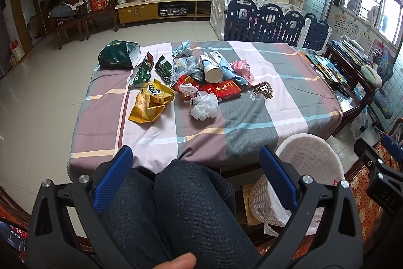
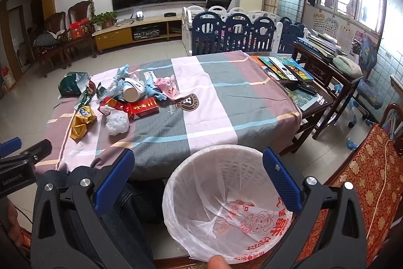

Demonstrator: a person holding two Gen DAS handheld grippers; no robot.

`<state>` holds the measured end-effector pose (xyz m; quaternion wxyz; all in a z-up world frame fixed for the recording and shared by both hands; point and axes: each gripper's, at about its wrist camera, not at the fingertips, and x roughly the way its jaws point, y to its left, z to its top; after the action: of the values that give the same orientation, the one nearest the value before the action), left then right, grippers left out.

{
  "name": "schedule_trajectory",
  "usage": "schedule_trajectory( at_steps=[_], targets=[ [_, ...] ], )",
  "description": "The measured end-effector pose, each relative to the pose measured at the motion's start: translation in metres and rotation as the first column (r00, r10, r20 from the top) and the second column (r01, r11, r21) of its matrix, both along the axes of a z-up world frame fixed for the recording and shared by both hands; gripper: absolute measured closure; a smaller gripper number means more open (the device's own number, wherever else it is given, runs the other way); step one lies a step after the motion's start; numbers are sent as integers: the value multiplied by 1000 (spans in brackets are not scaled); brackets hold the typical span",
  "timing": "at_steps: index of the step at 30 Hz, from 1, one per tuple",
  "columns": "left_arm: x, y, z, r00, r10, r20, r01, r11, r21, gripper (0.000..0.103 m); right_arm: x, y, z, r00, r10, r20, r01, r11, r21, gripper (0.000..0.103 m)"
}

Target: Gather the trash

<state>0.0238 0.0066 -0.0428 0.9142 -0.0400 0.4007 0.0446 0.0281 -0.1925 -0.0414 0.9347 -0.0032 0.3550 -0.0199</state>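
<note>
Trash lies piled on the checked tablecloth (image 1: 252,117): a gold snack bag (image 1: 149,102), a crumpled white plastic bag (image 1: 204,106), a red box (image 1: 225,90), a paper cup (image 1: 212,72), green wrappers (image 1: 141,72) and a green box (image 1: 118,54). A white lined wastebasket (image 2: 214,190) stands on the floor beside the table's near edge. My left gripper (image 1: 196,165) is open above a person's denim-clad knees, short of the table. My right gripper (image 2: 199,168) is open over the basket's mouth, with nothing between its fingers. The same pile shows at left in the right wrist view, with the white bag (image 2: 117,121) nearest.
Books and remotes (image 2: 284,68) cover the table's far right end and a dark side table (image 2: 325,59). A red patterned chair (image 2: 362,183) stands right of the basket. A blue and white playpen fence (image 1: 272,22) lies beyond the table.
</note>
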Motion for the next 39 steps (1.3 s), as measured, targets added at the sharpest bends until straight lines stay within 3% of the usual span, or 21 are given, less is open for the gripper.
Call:
schedule_trajectory(
  at_steps=[2,13,23,39],
  targets=[
    [0,1,1,1000,3,6,-3,1000,1,3,0,0,-1,999,-35,5,35,999,-33,3],
    [1,3,2,1000,9,23,-10,1000,17,3,2,2,-3,1000,6,0,-6,1000,-11,4],
    [4,17,-4,999,36,26,-35,999,-40,5,2,5,-6,1000,30,0,-30,1000,8,12],
    [5,14,-8,999,23,26,-22,998,-59,6,4,9,-13,999,39,-21,-38,999,23,12]
  ],
)
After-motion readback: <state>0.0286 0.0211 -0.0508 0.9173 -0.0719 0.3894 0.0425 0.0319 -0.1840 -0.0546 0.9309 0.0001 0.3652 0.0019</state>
